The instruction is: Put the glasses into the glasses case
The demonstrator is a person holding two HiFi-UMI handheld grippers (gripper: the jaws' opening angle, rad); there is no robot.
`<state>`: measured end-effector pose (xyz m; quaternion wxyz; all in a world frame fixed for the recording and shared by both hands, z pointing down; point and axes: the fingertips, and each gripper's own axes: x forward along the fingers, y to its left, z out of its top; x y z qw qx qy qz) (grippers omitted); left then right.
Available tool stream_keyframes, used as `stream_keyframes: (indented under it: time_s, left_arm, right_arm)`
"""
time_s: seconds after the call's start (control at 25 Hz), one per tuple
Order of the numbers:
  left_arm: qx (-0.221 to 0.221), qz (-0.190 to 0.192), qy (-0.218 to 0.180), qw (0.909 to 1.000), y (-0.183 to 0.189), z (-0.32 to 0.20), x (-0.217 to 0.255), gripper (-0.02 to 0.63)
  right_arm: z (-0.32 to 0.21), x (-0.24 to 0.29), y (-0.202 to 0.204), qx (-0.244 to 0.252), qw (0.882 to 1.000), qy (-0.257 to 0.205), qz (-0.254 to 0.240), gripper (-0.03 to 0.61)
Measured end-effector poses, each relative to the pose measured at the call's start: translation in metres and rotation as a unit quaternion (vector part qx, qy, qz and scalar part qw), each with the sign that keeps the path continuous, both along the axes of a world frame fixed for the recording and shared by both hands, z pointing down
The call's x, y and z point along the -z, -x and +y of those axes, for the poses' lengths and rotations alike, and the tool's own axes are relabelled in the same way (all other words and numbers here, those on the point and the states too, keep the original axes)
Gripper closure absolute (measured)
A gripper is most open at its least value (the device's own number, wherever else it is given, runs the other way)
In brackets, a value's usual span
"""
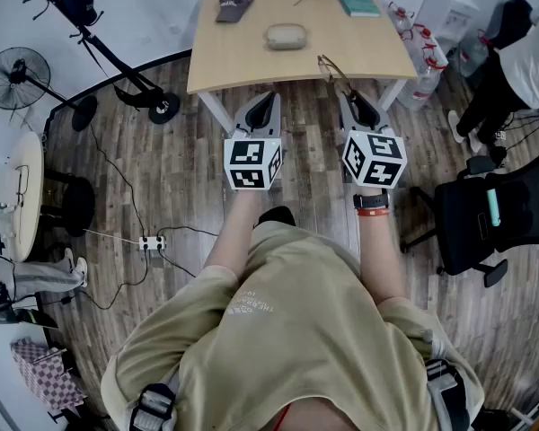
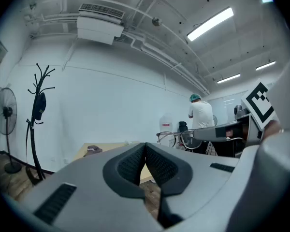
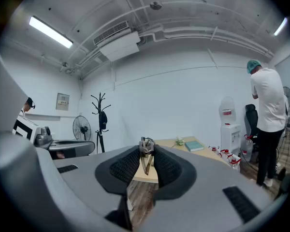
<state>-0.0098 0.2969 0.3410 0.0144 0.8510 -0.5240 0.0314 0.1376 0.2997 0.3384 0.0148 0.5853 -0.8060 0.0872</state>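
The right tool (image 3: 146, 162) grips the glasses (image 1: 331, 70) over the near edge of the wooden desk (image 1: 242, 61). The left tool (image 2: 145, 153) beside it is closed, empty. The case (image 1: 287, 36) lies ahead, mid-desk. Plank floor (image 1: 184, 178), white walls (image 2: 111, 100).

A dark brown fabric cap (image 1: 234, 5) and a teal rectangular book (image 1: 357, 2) lie apart on the light wooden desk (image 1: 251, 65).
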Motion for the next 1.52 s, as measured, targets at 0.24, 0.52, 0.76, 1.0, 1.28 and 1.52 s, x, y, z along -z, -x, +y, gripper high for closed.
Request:
stream_keyframes:
  time_s: [0.24,0.52,0.76,1.0,1.28,1.52]
  left_arm:
    - [0.003,0.009,0.002,1.0,-0.005,-0.015,-0.004,0.591]
    - [-0.011,0.021,0.006,0.9997,-0.013,-0.077,-0.03,0.591]
    - [0.007,0.02,-0.005,0.9998,0.008,-0.165,-0.033,0.591]
    - [0.018,0.017,0.026,0.9994,0.038,-0.261,-0.043,0.591]
    - [0.011,0.014,0.037,0.9992,0.056,-0.358,-0.046,0.591]
    - [0.005,0.021,0.071,0.9973,0.067,-0.424,-0.062,0.591]
  right_arm:
    - [-0.014,-0.011,0.0,-0.003,1.0,0.007,-0.006,0.474]
    - [-0.073,-0.046,0.002,-0.013,1.0,0.027,-0.002,0.474]
    - [-0.162,-0.043,0.012,-0.014,0.999,0.033,0.004,0.474]
    - [-0.259,-0.039,0.035,-0.016,0.999,0.042,-0.01,0.474]
    - [-0.357,-0.061,0.061,0.001,0.996,0.079,-0.03,0.474]
    - [-0.416,-0.083,0.087,0.041,0.99,0.133,-0.035,0.476]
